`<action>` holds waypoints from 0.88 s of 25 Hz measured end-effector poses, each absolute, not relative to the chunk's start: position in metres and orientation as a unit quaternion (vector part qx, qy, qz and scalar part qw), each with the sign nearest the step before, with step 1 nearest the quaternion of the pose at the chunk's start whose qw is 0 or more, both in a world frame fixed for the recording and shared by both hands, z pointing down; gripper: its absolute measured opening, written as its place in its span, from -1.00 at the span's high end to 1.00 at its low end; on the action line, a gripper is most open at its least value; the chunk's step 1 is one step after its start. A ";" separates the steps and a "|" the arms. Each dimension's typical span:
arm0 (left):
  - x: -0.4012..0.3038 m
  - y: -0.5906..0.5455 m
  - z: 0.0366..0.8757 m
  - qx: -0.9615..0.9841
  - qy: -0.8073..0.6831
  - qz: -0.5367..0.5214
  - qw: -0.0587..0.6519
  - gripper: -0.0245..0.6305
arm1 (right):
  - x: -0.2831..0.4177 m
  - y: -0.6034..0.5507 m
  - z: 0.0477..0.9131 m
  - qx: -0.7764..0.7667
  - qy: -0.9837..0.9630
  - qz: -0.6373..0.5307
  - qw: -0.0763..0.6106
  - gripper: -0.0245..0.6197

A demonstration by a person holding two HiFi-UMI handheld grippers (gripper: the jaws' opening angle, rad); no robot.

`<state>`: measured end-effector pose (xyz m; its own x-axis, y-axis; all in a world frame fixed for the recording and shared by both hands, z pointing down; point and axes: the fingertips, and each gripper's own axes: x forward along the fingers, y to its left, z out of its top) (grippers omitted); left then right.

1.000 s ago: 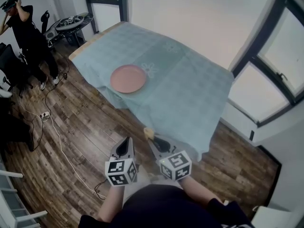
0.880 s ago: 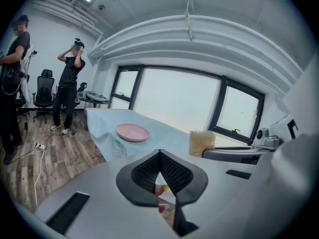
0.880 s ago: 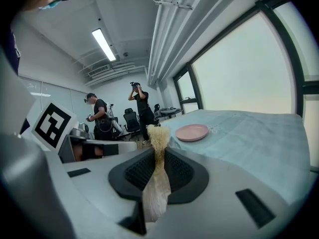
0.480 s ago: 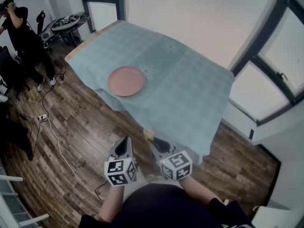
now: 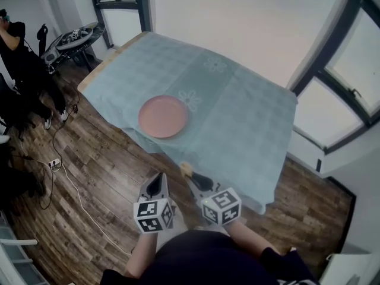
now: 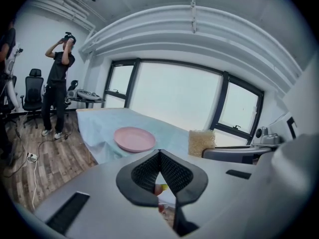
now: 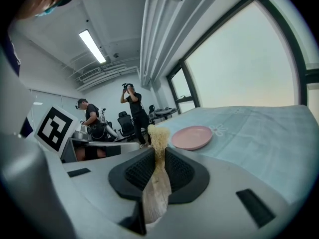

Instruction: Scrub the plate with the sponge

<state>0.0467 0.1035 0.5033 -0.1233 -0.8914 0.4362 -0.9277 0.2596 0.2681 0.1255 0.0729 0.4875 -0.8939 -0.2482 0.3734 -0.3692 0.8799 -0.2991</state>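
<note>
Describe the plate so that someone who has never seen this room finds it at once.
Start at the big table draped in a pale blue-green cloth. Near the cloth's edge facing the wooden floor lies the plate, just beside a white flower print. It is round, shallow and pink, the only solid thing on the cloth.

One pink plate [image 5: 163,117], one sponge [image 5: 186,168], one cloth-covered table [image 5: 249,123]. Two grippers, left gripper [image 5: 156,181] and right gripper [image 5: 193,176]. Two people [image 7: 133,111] standing in the background.

Soft daylight enters through large dark-framed windows [image 5: 350,76] at right; both gripper views bulge, edges black.
</note>
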 end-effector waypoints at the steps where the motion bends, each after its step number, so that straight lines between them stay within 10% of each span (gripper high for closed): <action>1: 0.039 0.097 0.504 0.612 -0.745 0.039 0.264 0.89 | 0.118 0.067 0.487 0.166 -0.955 0.186 0.163 0.76; 22: -0.125 -0.027 0.513 0.680 -0.674 0.091 0.274 0.89 | -0.026 -0.042 0.487 0.267 -0.929 0.201 0.161 0.76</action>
